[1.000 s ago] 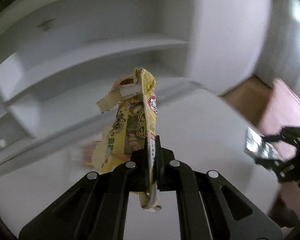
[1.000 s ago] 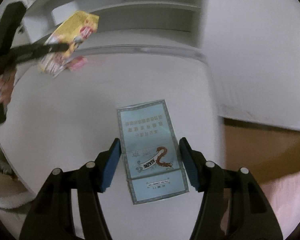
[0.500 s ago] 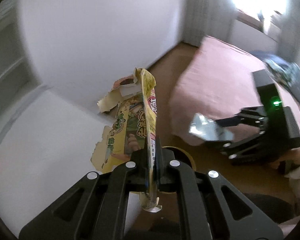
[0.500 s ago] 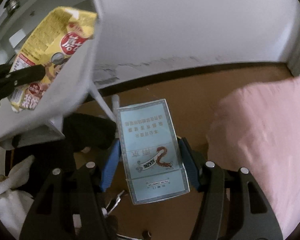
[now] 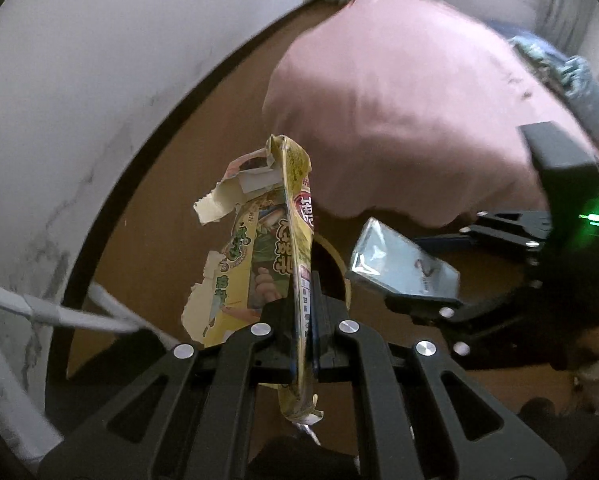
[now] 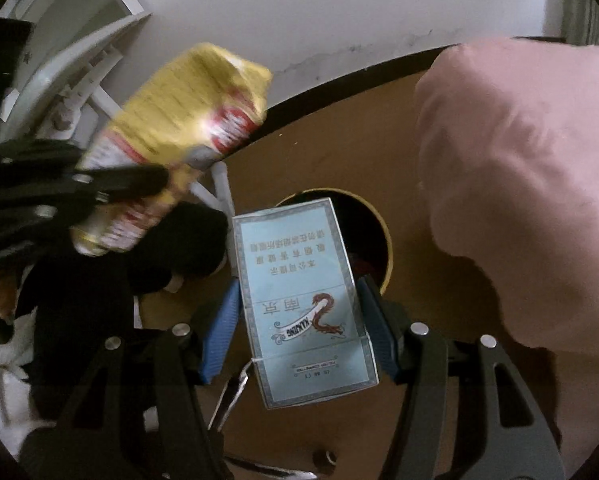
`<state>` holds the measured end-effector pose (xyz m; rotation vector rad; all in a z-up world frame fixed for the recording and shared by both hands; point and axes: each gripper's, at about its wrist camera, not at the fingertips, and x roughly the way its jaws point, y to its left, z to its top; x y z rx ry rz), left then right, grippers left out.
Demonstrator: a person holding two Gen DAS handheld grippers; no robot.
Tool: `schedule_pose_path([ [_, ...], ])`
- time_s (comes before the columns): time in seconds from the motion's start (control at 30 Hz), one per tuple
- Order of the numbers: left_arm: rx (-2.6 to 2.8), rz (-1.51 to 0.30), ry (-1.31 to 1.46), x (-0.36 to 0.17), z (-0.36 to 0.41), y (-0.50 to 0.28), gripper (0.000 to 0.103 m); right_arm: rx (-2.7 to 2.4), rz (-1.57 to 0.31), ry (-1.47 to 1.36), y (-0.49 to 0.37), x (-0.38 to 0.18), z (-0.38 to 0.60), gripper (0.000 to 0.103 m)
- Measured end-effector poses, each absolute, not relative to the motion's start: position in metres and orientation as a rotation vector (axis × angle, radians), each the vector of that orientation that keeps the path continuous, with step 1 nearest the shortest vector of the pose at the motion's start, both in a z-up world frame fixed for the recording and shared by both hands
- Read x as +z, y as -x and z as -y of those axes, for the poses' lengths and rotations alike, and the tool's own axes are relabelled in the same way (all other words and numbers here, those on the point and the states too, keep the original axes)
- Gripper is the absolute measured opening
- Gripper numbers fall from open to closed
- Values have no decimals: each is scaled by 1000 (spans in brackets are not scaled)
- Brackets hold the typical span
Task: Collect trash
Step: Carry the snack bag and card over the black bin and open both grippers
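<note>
My left gripper [image 5: 304, 284] is shut on a torn yellow snack wrapper [image 5: 259, 248], which stands up between its jaws; the same wrapper [image 6: 175, 136] shows blurred at the left of the right wrist view. My right gripper [image 6: 297, 312] is shut on a pale blue cigarette pack [image 6: 303, 300], gripped across its width; that pack [image 5: 403, 266] also appears at the right of the left wrist view. Below both sits a round trash bin [image 6: 383, 236] with a yellow rim on the brown floor, partly hidden behind the pack. Its rim [image 5: 341, 256] peeks out beside the wrapper.
A pink bed cover [image 6: 519, 184] fills the right side. A white wall with a dark skirting [image 5: 111, 208] runs along the far left. White desk legs [image 6: 99, 96] and a dark garment [image 6: 99, 280] lie left. The person's hand [image 5: 595, 344] holds the right gripper.
Both grippers swung away from the white desk and down toward the floor. The bed, floor and trash bin came into view. Both keep their hold on the wrapper and the pack.
</note>
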<state>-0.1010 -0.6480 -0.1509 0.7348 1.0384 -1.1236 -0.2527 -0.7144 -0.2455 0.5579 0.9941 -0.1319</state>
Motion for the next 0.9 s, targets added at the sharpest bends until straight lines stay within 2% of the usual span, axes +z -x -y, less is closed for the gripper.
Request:
schedule_pose_path([
  [0.13,-1068,-1145,-771,-213,665,84,3,-103,-991,-557,232,-283,713,58],
  [0.43,-1015,-1311,-823,-295,659,62,4,-96,-1098,-630,195,-349,719,58],
  [0.7,-969,-1443,-834,-334,660,53,4,-132,-1186,-684,189,-388,720,58],
  [0.9,-937,-1520,-808,-352,656,43,4,-144,-1232,-689,179,-397,720,58],
])
